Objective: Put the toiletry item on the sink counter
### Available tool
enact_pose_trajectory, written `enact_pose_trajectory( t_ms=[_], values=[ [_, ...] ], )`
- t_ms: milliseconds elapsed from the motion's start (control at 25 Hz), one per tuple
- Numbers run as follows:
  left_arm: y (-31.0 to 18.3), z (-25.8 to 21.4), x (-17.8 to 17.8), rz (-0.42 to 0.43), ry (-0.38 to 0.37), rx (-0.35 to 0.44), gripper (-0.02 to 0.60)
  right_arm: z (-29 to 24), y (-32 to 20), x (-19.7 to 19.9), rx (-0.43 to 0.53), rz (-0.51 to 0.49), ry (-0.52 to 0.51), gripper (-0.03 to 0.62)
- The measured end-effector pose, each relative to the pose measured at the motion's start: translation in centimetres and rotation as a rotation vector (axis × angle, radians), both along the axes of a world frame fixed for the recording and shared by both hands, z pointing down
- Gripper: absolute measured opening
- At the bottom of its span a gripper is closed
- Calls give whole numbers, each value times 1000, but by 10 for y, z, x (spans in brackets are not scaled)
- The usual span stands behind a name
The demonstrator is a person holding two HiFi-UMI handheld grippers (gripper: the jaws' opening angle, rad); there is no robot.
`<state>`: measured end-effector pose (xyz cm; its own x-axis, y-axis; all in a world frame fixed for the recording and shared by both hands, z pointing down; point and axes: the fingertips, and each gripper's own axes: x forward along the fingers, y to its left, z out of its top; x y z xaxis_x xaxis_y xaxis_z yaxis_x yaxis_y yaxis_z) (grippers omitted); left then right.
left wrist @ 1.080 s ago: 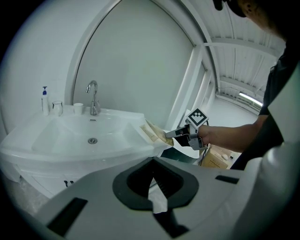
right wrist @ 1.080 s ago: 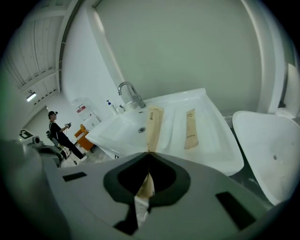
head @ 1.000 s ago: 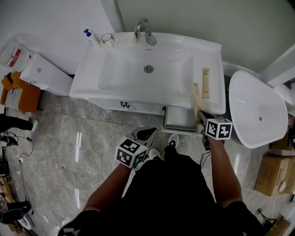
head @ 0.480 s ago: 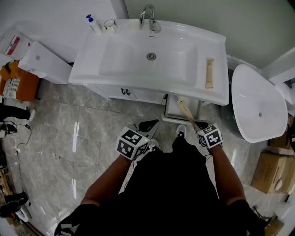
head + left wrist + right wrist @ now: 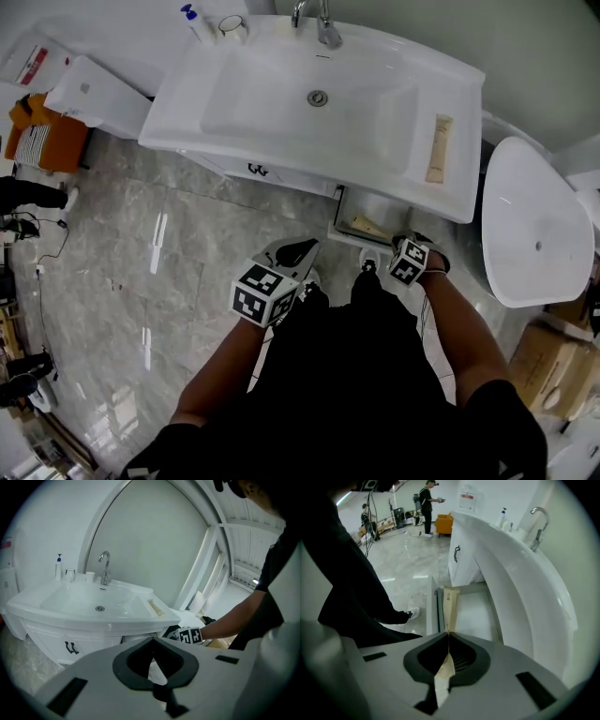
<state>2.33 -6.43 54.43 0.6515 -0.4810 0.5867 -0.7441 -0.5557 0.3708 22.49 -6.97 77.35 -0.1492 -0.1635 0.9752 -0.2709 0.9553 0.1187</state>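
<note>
**Gripping a sachet low at the drawer, with the counter lip overhead**

The toiletry sachet point(image 5: 451, 605) was pinched by its near end in the right gripper point(image 5: 449, 634), whose jaws were closed flat on it. Its free end reached out over the open drawer point(image 5: 354, 208) under the right part of the sink counter point(image 5: 457, 192). It was below the counter top, so the placing was not yet done. A second, similar sachet point(image 5: 437, 148) already lay on the counter's right strip, between the basin point(image 5: 281, 103) and the right edge.

The main risk, as I judged it, was the counter's near edge, which overhung the drawer. A straight lift from there could have knocked the sachet or the gripper against the underside of that lip. The sachet also looked thin and limp, and being held at one end only, it could have folded or slipped out if it snagged. The right strip was narrow, so a release too near its edge could have sent the sachet onto the floor, and one too far left could have sent it down the basin's slope.

A white oval fixture point(image 5: 534, 225) stood close on the right and left little room on that side. Room lay nearer the person and to the left. There the left gripper point(image 5: 152, 641) hung with its jaws together and nothing visible between them, well apart from the drawer.
</note>
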Motion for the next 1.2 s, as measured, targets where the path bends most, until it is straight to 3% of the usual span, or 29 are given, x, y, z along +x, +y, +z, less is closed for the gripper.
enact_pose_trajectory(
  t_ms=[160,680,1200],
  values=[
    [-1,4,-1,-56,-17,-26,0,39,-7,-1,-30,-102,18,6],
    [-2,23,-2,-154,-75,-119,0,111,-35,-20,-27,-260,52,8],
    [-9,17,-9,-118,-67,-95,0,104,-35,-25,-33,-134,43,40]
  ],
)
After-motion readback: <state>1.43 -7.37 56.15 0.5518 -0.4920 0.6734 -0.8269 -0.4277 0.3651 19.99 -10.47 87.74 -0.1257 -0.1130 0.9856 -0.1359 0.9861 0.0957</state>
